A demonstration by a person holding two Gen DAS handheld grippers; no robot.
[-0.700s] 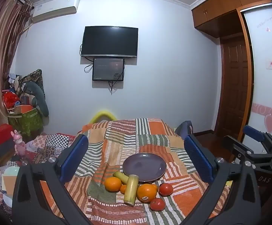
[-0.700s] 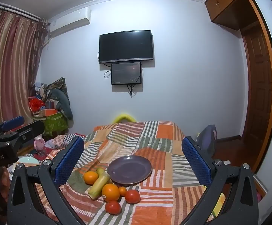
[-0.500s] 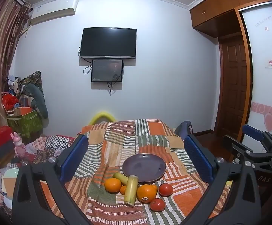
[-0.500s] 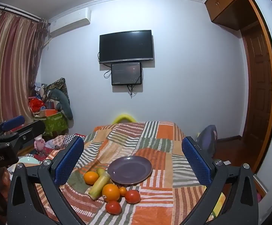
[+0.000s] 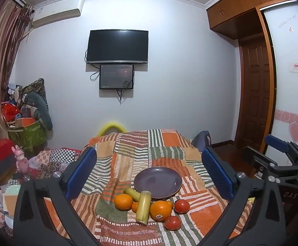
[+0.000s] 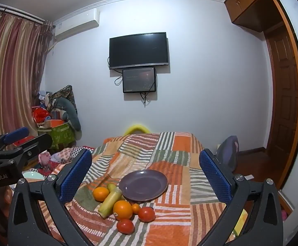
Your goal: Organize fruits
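Fruits (image 5: pixel 149 203) are seen clustered on the patchwork bed (image 5: pixel 140 149), touching the near rim of the empty purple plate (image 5: pixel 158 181). Both left gripper (image 5: pixel 149 174) and right gripper (image 6: pixel 146 176) are held wide open, nothing grasped.

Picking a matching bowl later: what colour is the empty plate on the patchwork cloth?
Dull purple, plain with no pattern. The plate shows best in the right wrist view.

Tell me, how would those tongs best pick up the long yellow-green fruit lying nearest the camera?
Probably across the middle of the long yellow-green fruit, from above, closing on its two long sides. It lies flat on the striped patchwork cloth, its cut end toward the camera, with the big sticker-bearing orange tight against one side, so a pad must slip between them.
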